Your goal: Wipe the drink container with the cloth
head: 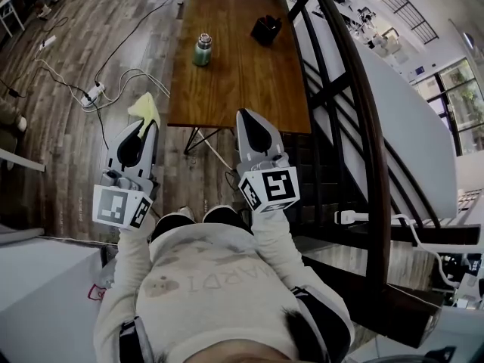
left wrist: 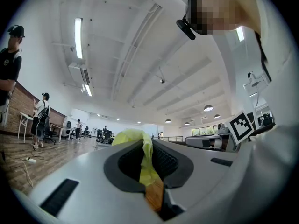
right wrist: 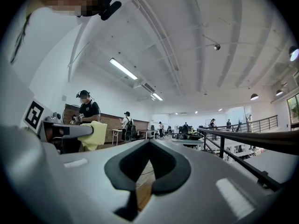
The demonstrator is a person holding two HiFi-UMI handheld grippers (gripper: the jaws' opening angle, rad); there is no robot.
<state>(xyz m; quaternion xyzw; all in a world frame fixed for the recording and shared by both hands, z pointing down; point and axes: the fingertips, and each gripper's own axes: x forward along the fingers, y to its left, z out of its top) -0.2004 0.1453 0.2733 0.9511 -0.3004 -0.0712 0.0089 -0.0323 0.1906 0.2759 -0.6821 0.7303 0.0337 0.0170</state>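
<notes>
L gripper (head: 150, 124) fingers tight on cloth (head: 144, 106), half hidden; R gripper (head: 244, 115) fingers together, empty; bottle (head: 202, 50) far.

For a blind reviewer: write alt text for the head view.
Seen from above, a person holds two grippers before a wooden table: the left gripper pinches a yellow cloth, the right gripper is shut on nothing. A green drink container stands upright on the table, apart from both grippers, near a black object; cables trail across the floor at left.
</notes>
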